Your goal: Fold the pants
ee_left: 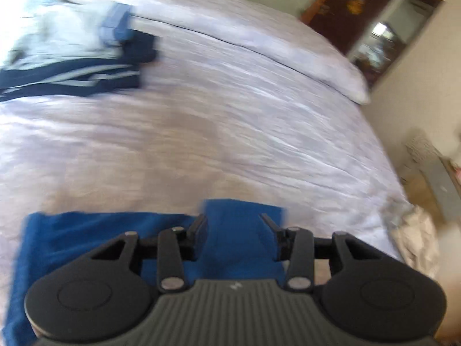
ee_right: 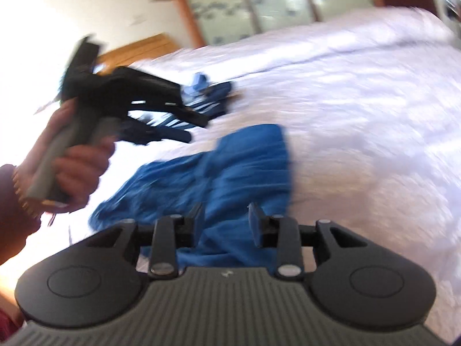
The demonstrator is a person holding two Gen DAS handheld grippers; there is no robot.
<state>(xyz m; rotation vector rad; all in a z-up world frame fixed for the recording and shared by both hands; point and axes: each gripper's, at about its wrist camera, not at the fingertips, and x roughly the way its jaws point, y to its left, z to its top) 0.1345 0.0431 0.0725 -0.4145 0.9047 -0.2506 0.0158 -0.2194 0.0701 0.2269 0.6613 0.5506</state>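
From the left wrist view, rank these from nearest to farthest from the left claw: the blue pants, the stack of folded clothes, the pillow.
1. Blue pants: right under the open left claw, at the near edge of the bed.
2. Stack of folded clothes: farther up the bed, on the left.
3. Pillow: at the far right end of the bed.

Pants (ee_right: 245, 161): solid bright blue. Bed cover (ee_left: 259, 109): pale lilac-white with a crinkled sheen. Folded clothes (ee_left: 69, 77): navy with pale stripes, topped by light blue. Tongs: left (ee_left: 233, 225) and right (ee_right: 226, 219), black on ribbed grey bodies. Cupboard doors (ee_right: 259, 3): pale panels with blue motifs, orange-brown frames.
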